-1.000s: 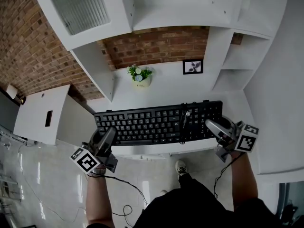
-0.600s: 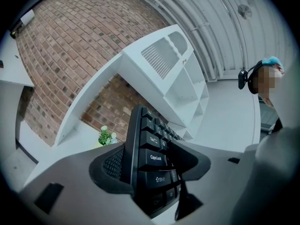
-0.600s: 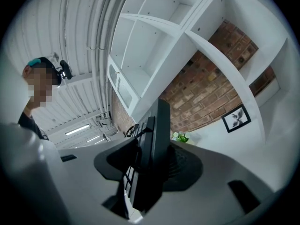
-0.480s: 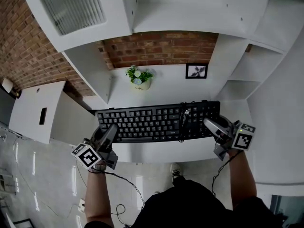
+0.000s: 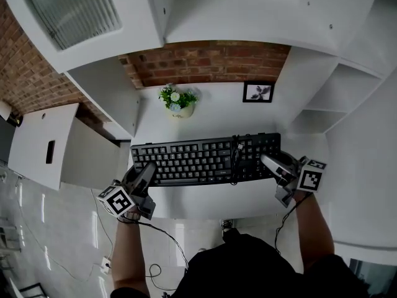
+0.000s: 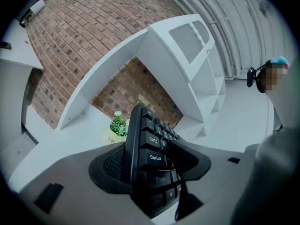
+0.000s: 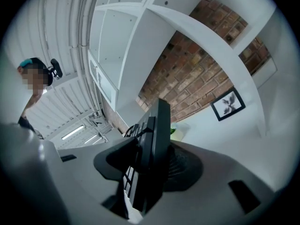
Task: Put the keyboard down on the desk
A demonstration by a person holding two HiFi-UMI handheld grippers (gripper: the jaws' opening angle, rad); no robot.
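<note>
A black keyboard [image 5: 201,160] hangs level over the white desk [image 5: 217,113], its cable [image 5: 235,160] draped across the keys. My left gripper [image 5: 144,174] is shut on its left end, and in the left gripper view the pads clamp the Caps Lock side of the keyboard [image 6: 150,158]. My right gripper [image 5: 271,164] is shut on the right end; in the right gripper view the keyboard [image 7: 152,158] stands edge-on between the jaws. Whether the keyboard touches the desk I cannot tell.
A small potted plant [image 5: 177,101] and a framed picture [image 5: 258,92] stand at the back of the desk against the brick wall [image 5: 205,58]. White shelving [image 5: 316,113] flanks the right; a white side cabinet [image 5: 43,144] is at left. The person's shoe [image 5: 228,225] shows below.
Both grippers have carried the keyboard forward over the desk and lower. It now lies well past the desk's front edge, nearer the plant.
</note>
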